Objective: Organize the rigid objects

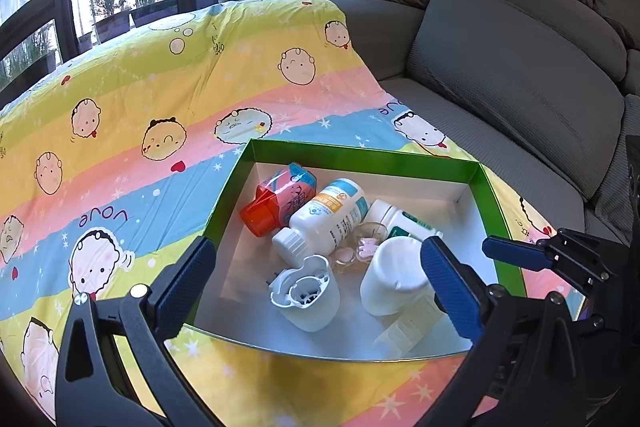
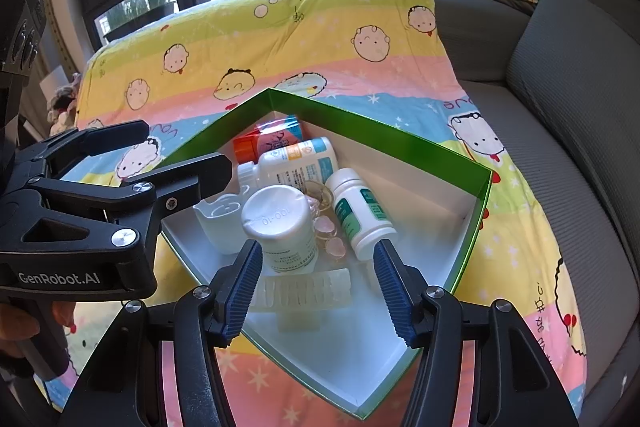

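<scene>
**Condition of the work**
- Green box (image 1: 232, 183) resting on the cartoon blanket (image 1: 160, 99) spread over the grey sofa (image 1: 500, 87).
- All visible items already inside the box: red-capped pack (image 1: 280, 195) at the far corner, orange-label bottle (image 1: 332, 215) lying beside it, green-label bottle (image 1: 396, 217), small glass bottle (image 1: 360, 247) between them, white cup (image 1: 308, 295), plain white bottle (image 1: 392, 275), clear ridged strip (image 2: 304, 287) at the near wall.

**Condition of the tools**
- Left gripper (image 1: 318, 259): released, jaws spread to full width, straddling the near left wall of the box above the white cup; nothing pressed by either pad.
- Right gripper (image 2: 318, 251): partly spread, pads bare, hovering over the clear ridged strip with the plain white bottle just ahead; no grip on anything.

**Procedure (judged: drop-off complete, withdrawal pending)**
1. Keep the left jaws wide while lifting clear.
2. Raise straight up before pulling back, to clear the box wall.
3. Avoid brushing the plain white bottle; likely to tip or roll against the small glass bottle.
4. Hold the right gripper off the left one; little room between them over the near corner.
5. Check the blanket for stray items before ending.
</scene>
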Motion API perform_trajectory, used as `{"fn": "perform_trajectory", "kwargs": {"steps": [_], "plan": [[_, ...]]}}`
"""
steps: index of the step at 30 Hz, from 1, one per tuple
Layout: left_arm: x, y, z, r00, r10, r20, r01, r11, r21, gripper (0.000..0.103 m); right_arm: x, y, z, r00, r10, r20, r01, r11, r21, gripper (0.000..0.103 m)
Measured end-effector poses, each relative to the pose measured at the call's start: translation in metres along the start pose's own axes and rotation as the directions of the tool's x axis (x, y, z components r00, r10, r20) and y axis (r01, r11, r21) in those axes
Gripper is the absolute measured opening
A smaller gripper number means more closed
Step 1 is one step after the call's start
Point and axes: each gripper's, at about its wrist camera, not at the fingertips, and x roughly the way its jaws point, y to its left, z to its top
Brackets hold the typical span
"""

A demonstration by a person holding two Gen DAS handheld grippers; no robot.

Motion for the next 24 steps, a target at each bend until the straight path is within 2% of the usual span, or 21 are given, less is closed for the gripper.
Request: {"fn": "perform_trajectory", "kwargs": {"steps": [10, 13, 16, 18, 20, 22, 24], "plan": [[0.0084, 0.0039, -0.0029, 1.000, 0.013, -0.021, -0.013, 1.000, -0.008, 0.102, 0.0056, 0.0003, 0.0027, 1.000, -0.019, -0.020, 0.019, 1.000, 0.005, 0.061], [0.0078, 0.0041, -0.0038, 1.000, 0.016, -0.019, -0.016, 1.000, -0.010, 0.098, 0.0055, -0.0004, 0.0032, 1.000, -0.020, -0.020, 0.021, 1.000, 0.009, 0.061], [0.0082, 0.0034, -0.0033, 1.000, 0.016, -0.022, -0.017, 1.000, -0.009, 0.088, 0.0052, -0.0006, 0.0038, 1.000, -0.020, -0.019, 0.020, 1.000, 0.011, 0.061], [0.0080, 0.0016, -0.0034, 1.000, 0.018, -0.024, -0.018, 1.000, -0.001, 0.069, 0.0051, -0.0004, 0.0040, 1.000, -0.021, -0.019, 0.021, 1.000, 0.010, 0.061], [0.0083, 0.0003, -0.0038, 0.999, 0.020, -0.026, -0.020, 1.000, 0.004, 0.065, 0.0050, -0.0005, 0.0040, 1.000, -0.020, -0.018, 0.020, 1.000, 0.011, 0.061], [0.0089, -0.0002, -0.0042, 0.999, 0.017, -0.030, -0.017, 1.000, 0.003, 0.066, 0.0051, -0.0005, 0.0041, 1.000, -0.022, -0.020, 0.023, 1.000, 0.011, 0.061], [0.0099, -0.0005, -0.0045, 0.999, 0.011, -0.037, -0.010, 1.000, 0.002, 0.077, 0.0047, -0.0008, 0.0046, 1.000, -0.024, -0.020, 0.024, 1.000, 0.013, 0.061]]}}
